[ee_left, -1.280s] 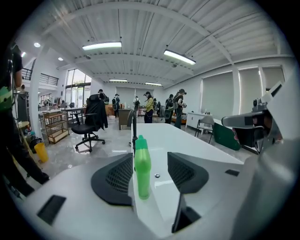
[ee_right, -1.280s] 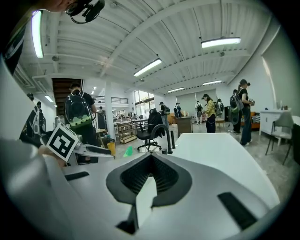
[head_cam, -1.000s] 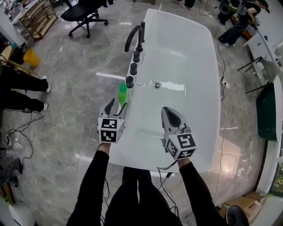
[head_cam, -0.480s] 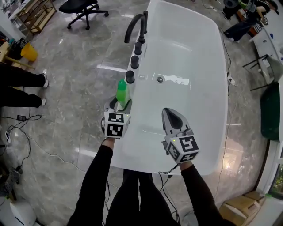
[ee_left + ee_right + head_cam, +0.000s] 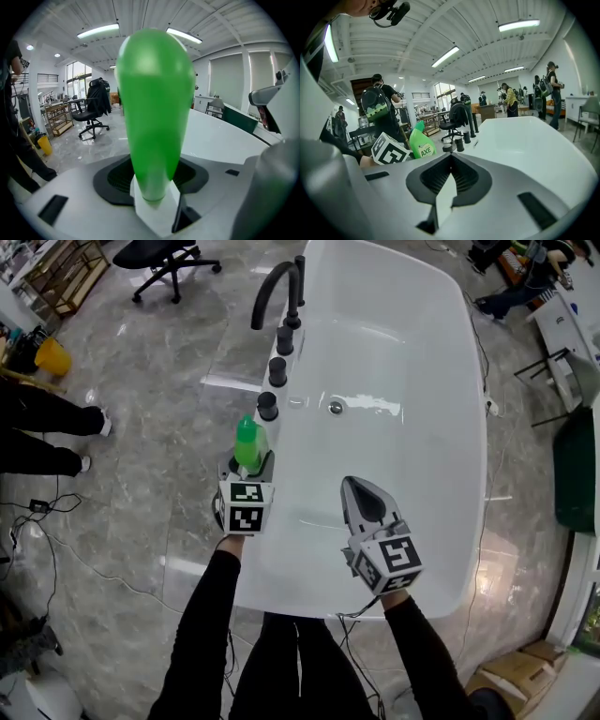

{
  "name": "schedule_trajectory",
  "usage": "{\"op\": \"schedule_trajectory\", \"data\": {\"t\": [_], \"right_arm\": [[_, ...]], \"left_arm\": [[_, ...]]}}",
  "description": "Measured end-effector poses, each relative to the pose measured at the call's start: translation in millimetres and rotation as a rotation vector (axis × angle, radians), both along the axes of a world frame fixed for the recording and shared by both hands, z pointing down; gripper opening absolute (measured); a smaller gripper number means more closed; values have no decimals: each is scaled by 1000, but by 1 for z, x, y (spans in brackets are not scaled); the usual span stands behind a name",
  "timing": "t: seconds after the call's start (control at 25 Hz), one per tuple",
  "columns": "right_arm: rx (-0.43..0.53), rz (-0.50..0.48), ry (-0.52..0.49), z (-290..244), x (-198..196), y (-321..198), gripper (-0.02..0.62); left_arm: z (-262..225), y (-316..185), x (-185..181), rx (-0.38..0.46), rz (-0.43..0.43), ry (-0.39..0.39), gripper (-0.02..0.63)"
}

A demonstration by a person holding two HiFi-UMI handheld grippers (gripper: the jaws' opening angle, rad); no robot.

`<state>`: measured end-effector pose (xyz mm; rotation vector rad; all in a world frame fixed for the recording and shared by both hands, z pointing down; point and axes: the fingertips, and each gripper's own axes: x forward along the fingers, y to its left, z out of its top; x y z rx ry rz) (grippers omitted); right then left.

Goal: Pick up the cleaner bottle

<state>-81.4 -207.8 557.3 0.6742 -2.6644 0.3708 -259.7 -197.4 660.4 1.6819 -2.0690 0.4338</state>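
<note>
Green cleaner bottle (image 5: 247,439) is clamped by the left gripper (image 5: 248,463) at the bathtub (image 5: 412,381) rim, while the right gripper (image 5: 362,493) is held closed, empty.

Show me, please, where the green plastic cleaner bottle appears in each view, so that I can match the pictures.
Head view: the green plastic cleaner bottle is left of centre, at the bathtub's left rim, in the left gripper.
Left gripper view: it fills the centre, upright between the jaws.
Right gripper view: it is small, at lower left.
Shared landmark: the white bathtub, to the bottle's right in all three views.
</note>
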Motion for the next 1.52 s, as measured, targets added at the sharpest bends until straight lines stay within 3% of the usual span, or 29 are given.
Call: {"op": "schedule_trajectory", "data": {"t": [0.44, 0.84, 1.52], "right_arm": [[-5, 0, 8, 11, -1, -5, 2], [15, 8, -5, 4, -3, -9, 2], [69, 72, -40, -58, 28, -11, 2]], "left_arm": [[-3, -2, -4, 36, -31, -25, 205], [-15, 4, 4, 71, 17, -47, 195], [-127, 20, 70, 244, 160, -38, 191]]}}
